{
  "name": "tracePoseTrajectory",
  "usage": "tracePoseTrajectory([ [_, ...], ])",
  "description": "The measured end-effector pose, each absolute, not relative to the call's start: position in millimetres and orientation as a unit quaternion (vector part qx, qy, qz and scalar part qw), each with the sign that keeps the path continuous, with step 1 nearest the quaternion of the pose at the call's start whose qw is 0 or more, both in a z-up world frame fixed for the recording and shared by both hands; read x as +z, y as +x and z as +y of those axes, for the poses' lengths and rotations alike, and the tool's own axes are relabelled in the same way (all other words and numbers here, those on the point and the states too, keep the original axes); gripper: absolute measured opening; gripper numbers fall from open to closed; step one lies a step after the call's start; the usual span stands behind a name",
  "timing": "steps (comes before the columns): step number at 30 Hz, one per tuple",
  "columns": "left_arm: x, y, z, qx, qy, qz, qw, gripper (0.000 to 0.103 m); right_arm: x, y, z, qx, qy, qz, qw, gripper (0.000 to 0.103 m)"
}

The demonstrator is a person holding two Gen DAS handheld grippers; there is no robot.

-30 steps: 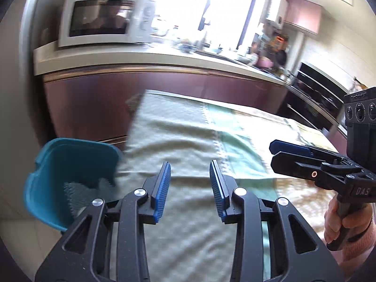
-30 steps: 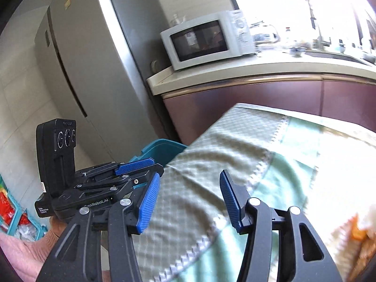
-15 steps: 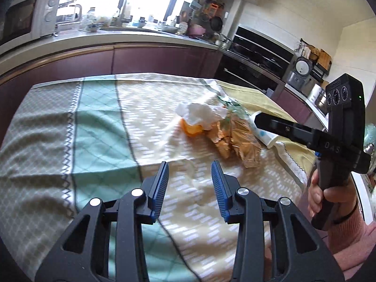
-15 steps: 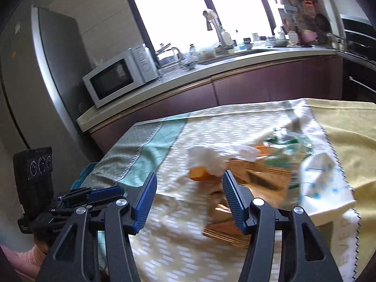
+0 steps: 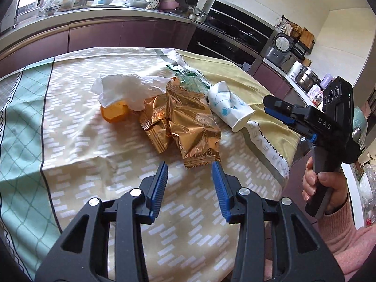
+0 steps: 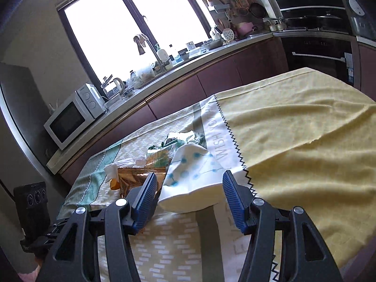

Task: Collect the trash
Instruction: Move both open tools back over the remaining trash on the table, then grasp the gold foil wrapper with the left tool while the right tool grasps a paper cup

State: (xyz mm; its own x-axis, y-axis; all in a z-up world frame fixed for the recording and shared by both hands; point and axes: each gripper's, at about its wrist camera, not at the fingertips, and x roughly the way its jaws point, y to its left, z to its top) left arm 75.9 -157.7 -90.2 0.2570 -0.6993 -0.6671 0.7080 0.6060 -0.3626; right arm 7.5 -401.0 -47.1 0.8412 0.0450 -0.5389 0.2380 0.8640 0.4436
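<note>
The left tool [image 5: 189, 168] hangs open over the patterned tablecloth [image 5: 77, 141] on the bench, its blue fingers just short of the nearest gold foil wrapper [image 5: 195, 127]. The right tool [image 6: 189, 181] is spread wide too, gripping nothing, with the flattened paper cup [image 6: 190, 178] lying on its side between the fingers (whether either pad touches it, I cannot tell). Beyond the gold wrappers lie an orange piece [image 5: 114, 112] half under a crumpled white tissue [image 5: 127, 90], and a green wrapper [image 5: 191, 80] behind them, all heaped together mid-bench. Farther off, a microwave [image 6: 72, 115] sits on the kitchen counter [image 6: 164, 70].
</note>
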Motion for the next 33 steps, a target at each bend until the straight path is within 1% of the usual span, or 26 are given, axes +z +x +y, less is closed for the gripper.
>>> tracePoseTrajectory([
  [10, -103, 88, -191, -0.436, 0.012, 0.448, 0.780, 0.039, -69, 11, -390, 0.004, 0.314, 0.285, 0.906, 0.056],
  [13, -106, 94, -198, -0.434, 0.011, 0.455, 0.778, 0.039, -74, 18, -391, 0.010, 0.331, 0.283, 0.900, 0.054],
  [14, -105, 95, -200, -0.434, 0.008, 0.457, 0.776, 0.039, -76, 20, -393, 0.012, 0.338, 0.281, 0.898, 0.052],
  [15, -105, 97, -202, -0.435, 0.005, 0.458, 0.775, 0.037, -77, 22, -396, 0.016, 0.347, 0.278, 0.895, 0.050],
  [16, -106, 99, -203, -0.435, 0.003, 0.461, 0.773, 0.033, -79, 24, -397, 0.018, 0.355, 0.277, 0.893, 0.049],
  [17, -106, 102, -205, -0.435, 0.001, 0.463, 0.772, 0.031, -80, 26, -399, 0.019, 0.360, 0.276, 0.891, 0.047],
  [19, -106, 104, -207, -0.433, 0.001, 0.463, 0.773, 0.023, -81, 29, -402, 0.017, 0.368, 0.273, 0.889, 0.041],
  [21, -107, 105, -207, -0.433, 0.001, 0.461, 0.774, 0.023, -82, 31, -403, 0.020, 0.374, 0.272, 0.887, 0.032],
  [22, -106, 105, -208, -0.434, 0.001, 0.461, 0.774, 0.023, -82, 32, -404, 0.020, 0.375, 0.270, 0.886, 0.030],
  [24, -105, 104, -207, -0.434, 0.002, 0.455, 0.777, 0.021, -82, 31, -404, 0.022, 0.375, 0.268, 0.887, 0.018],
  [25, -104, 104, -207, -0.435, 0.002, 0.452, 0.778, 0.018, -81, 30, -404, 0.022, 0.375, 0.267, 0.888, 0.016],
  [27, -101, 102, -205, -0.439, 0.002, 0.448, 0.779, 0.016, -79, 28, -404, 0.023, 0.371, 0.263, 0.890, 0.009],
  [30, -94, 97, -204, -0.442, 0.008, 0.434, 0.785, 0.015, -74, 25, -403, 0.026, 0.365, 0.257, 0.895, 0.005],
  [33, -86, 89, -199, -0.448, 0.012, 0.420, 0.789, 0.015, -66, 20, -399, 0.026, 0.351, 0.251, 0.902, 0.004],
])
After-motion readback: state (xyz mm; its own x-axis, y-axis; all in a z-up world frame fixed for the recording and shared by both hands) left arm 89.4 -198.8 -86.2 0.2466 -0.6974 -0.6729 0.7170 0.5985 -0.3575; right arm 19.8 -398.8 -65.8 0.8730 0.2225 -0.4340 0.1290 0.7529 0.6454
